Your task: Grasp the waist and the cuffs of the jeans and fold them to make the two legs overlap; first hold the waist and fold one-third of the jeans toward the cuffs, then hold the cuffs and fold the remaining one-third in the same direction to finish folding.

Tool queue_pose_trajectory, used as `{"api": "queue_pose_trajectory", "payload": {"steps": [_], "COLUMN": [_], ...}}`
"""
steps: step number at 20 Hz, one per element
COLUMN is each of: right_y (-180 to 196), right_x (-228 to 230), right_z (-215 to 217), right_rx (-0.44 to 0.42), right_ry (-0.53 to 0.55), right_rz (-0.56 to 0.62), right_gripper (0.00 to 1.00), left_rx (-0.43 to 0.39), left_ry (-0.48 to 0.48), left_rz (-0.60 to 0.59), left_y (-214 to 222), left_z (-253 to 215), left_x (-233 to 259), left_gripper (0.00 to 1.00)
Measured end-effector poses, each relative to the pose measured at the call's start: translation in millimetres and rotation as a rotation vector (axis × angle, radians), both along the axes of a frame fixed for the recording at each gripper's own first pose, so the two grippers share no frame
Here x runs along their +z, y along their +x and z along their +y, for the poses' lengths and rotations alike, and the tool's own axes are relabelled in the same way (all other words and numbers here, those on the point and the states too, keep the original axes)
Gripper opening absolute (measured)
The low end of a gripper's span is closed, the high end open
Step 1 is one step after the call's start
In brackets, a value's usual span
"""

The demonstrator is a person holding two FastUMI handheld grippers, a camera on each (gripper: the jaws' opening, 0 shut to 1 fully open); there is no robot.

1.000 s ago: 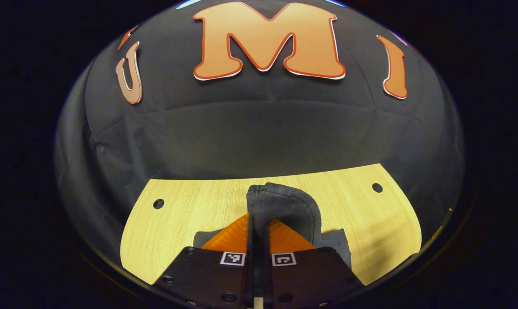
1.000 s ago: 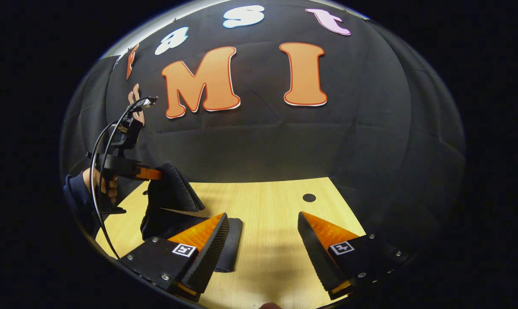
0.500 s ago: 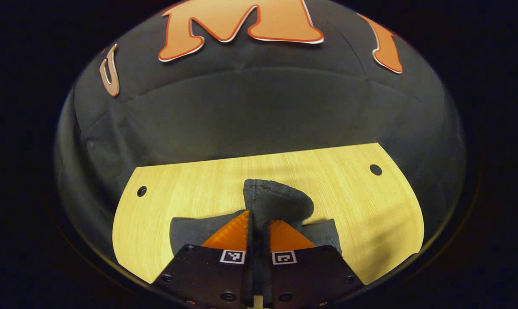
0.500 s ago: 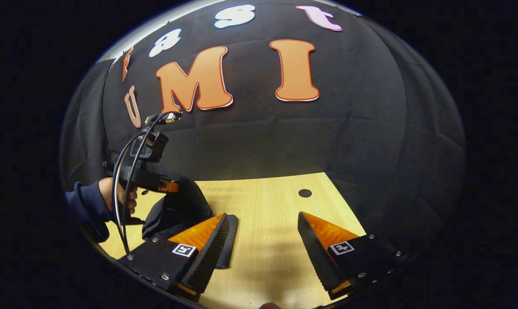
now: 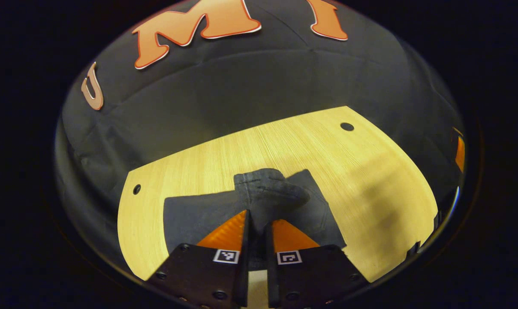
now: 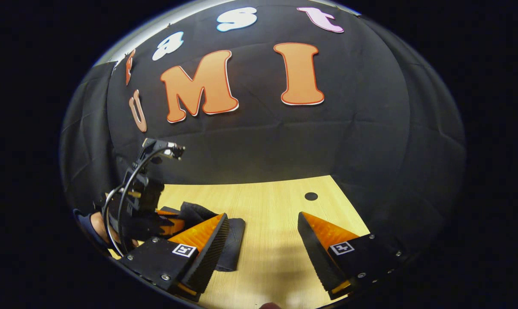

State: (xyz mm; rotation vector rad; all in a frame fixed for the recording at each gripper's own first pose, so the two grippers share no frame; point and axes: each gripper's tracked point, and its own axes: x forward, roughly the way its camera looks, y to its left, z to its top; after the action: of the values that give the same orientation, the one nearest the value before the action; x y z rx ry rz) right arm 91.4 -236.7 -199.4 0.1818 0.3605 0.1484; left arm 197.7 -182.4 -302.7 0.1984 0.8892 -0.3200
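In the left gripper view the left claw (image 5: 257, 223) sits at the bottom centre of the frame, its two orange fingers (image 5: 227, 235) drawn nearly together with a bunched fold of the dark jeans (image 5: 199, 212) pinched between them. The rest of the jeans lies flat as a compact dark slab on the pale wooden table (image 5: 370, 180), in the lower middle of the frame, and the pinched end rides just above that slab. This looks like the last fold: the end is held low and over the folded stack so it can be laid down squarely on top.

In the right gripper view the right claw (image 6: 263, 240) spreads wide across the bottom of the frame and grips nothing. It hangs over bare table just right of the jeans' edge, probably kept clear so the fold can land unhindered. At lower left the other gripper, held by a hand (image 6: 97, 225), is down at the cloth.
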Motion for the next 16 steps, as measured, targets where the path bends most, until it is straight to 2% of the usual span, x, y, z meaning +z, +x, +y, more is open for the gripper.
{"api": "queue_pose_trajectory", "payload": {"steps": [1, 2, 4, 6, 7, 10, 13, 16], "right_y": [0.0, 0.6, 0.4, -0.7, -2.0, -6.3, -12.1, -19.3], "right_x": [1.9, 3.1, 5.6, 11.9, 18.4, 41.8, 65.6, 86.0], "right_z": [2.2, 4.1, 8.5, 13.5, 16.0, 29.0, 44.4, 66.4], "right_rx": [0.005, 0.008, 0.014, 0.015, 0.014, 0.000, -0.031, -0.028], "right_ry": [0.001, 0.001, 0.003, 0.002, 0.004, -0.001, -0.001, -0.011], "right_rz": [-0.003, -0.007, -0.010, -0.020, -0.033, -0.084, -0.142, -0.196], "right_gripper": [0.98, 0.98, 0.98, 0.98, 0.98, 0.98, 1.00, 0.97], "left_rx": [-0.006, -0.020, -0.072, -0.094, -0.091, -0.037, 0.024, 0.086], "left_ry": [-0.013, -0.046, -0.142, -0.167, -0.178, -0.212, -0.229, -0.243], "left_rz": [0.003, 0.008, -0.003, -0.075, -0.127, -0.261, -0.384, -0.491], "left_y": [-7.6, -17.7, -34.1, -34.2, -34.7, -29.7, -25.6, -25.2], "left_z": [-3.6, -9.5, -26.2, -21.4, -15.7, 19.5, 65.5, 107.5], "left_x": [-0.1, 5.1, 22.3, 48.1, 62.7, 111.4, 151.0, 186.3], "left_gripper": [0.29, 0.31, 0.58, 0.85, 0.95, 0.94, 0.98, 0.98]}}
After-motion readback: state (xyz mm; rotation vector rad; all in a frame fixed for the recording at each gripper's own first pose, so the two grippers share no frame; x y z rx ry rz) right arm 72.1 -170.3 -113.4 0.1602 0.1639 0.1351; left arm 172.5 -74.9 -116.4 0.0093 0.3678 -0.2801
